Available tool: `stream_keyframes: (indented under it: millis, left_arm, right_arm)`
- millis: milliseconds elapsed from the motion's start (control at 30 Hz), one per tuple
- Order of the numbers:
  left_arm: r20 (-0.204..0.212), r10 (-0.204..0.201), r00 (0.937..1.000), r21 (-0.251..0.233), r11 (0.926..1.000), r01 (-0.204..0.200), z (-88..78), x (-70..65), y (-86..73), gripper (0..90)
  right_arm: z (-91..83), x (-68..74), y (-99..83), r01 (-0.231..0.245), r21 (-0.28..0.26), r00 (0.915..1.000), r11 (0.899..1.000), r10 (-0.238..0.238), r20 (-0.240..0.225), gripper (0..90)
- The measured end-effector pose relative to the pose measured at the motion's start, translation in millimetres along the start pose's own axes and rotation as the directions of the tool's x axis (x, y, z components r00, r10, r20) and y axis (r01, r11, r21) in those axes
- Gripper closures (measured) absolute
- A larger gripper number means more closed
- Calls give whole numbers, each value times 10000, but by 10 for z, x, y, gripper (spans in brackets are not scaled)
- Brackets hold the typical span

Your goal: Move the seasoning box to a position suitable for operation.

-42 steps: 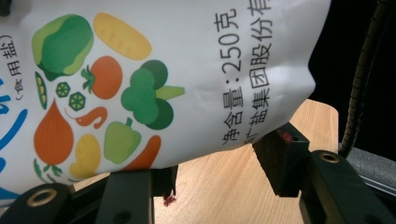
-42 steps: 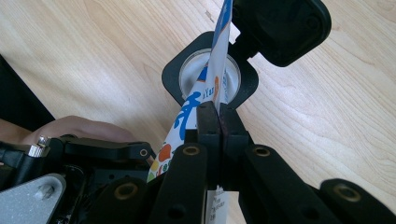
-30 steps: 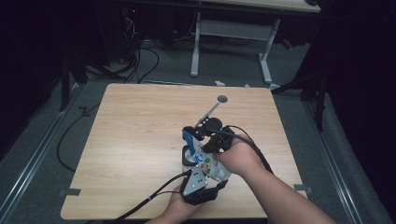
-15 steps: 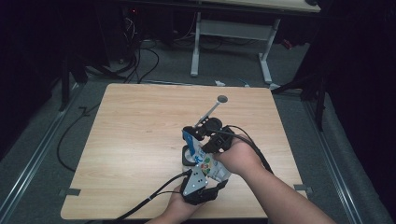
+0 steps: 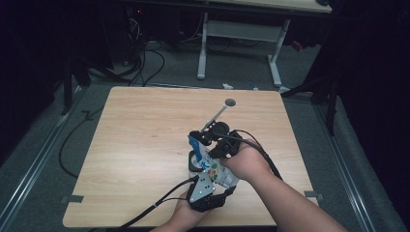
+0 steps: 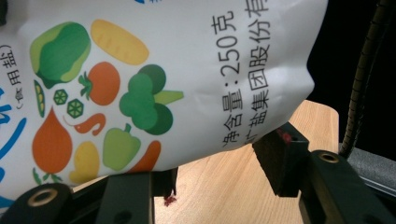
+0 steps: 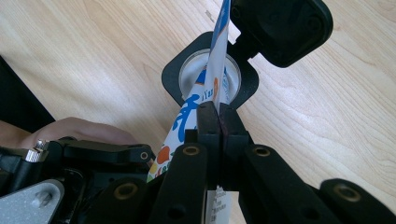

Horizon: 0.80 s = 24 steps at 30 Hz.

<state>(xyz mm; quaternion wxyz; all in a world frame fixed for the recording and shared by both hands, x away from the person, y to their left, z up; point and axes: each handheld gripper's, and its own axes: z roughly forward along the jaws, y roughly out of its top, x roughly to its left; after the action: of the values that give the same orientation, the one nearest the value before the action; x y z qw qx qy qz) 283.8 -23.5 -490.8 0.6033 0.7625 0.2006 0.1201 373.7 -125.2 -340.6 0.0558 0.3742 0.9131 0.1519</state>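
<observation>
Right gripper view: right hand-held gripper (image 7: 218, 122) pinches the white printed salt bag (image 7: 215, 70) over the open black round container (image 7: 210, 74); left hand-held gripper (image 6: 219, 172) grips its base; pouring seems unfinished.

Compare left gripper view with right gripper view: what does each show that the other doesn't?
Left gripper view: the salt bag face-on, with its vegetable print and weight text, gripped between the left tongs. Right gripper view: the right tongs shut on the bag's thin edge, its end over the opening of a black container whose lid is flipped back. Both: the salt bag and the wooden table.
</observation>
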Motion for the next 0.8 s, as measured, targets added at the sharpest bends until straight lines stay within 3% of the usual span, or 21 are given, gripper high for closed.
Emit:
stream_keyframes:
  millis: [800]
  left_arm:
    - [1,178,9998,53,9998,-178,-8,-12,-50,534]
  right_arm:
    - [3,6,-42,-64,-71,9999,10000,63,-127,897]
